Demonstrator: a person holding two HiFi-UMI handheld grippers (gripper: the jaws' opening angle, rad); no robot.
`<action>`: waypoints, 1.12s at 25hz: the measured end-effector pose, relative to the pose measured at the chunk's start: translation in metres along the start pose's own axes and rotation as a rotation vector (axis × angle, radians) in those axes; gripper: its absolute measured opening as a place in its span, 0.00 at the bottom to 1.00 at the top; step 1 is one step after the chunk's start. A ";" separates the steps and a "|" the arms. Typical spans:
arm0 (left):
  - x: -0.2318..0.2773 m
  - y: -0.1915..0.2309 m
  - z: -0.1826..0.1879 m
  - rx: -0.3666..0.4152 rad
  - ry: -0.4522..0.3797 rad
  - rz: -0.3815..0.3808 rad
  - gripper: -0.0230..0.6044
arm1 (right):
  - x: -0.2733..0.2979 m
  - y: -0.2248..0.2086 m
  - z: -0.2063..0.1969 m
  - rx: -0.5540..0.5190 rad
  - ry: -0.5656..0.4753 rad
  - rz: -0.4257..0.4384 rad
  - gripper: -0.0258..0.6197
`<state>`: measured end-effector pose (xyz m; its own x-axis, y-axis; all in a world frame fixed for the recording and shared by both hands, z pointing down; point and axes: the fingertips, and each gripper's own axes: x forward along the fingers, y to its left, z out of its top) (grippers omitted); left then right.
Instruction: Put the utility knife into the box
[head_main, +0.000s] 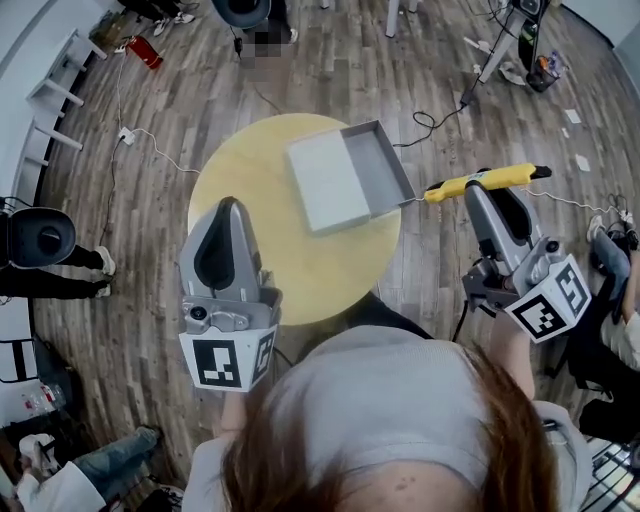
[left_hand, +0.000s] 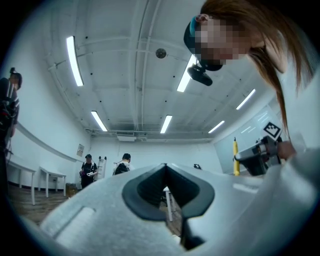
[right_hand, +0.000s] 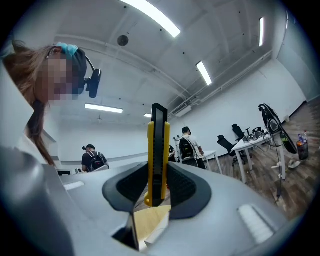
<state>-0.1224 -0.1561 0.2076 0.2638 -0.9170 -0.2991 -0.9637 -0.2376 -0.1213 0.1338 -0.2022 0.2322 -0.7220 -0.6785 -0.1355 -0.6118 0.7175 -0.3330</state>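
Utility knife clamped crosswise in R gripper, just beside box, past worktop edge. L gripper closed, empty. Best approach, imo: move knife left over the open tray, level it, lower, then release.

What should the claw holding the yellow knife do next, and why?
Probably swing the right claw leftward until the yellow utility knife hangs over the open grey box. The claw is shut on the knife, but in the head view it sits right of the box, past the round yellow table edge, so letting go now would likely miss.
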 end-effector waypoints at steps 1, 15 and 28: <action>0.004 0.002 -0.004 -0.004 0.006 0.009 0.03 | 0.005 -0.006 -0.002 0.010 0.017 0.002 0.23; 0.026 0.045 -0.038 -0.044 0.069 0.006 0.03 | 0.079 -0.056 -0.088 -0.041 0.338 -0.070 0.22; 0.038 0.046 -0.065 -0.063 0.103 -0.020 0.03 | 0.105 -0.104 -0.158 0.010 0.703 -0.099 0.22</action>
<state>-0.1597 -0.2227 0.2525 0.2807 -0.9392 -0.1979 -0.9598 -0.2731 -0.0653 0.0706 -0.3235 0.4000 -0.7029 -0.4757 0.5288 -0.6846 0.6542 -0.3214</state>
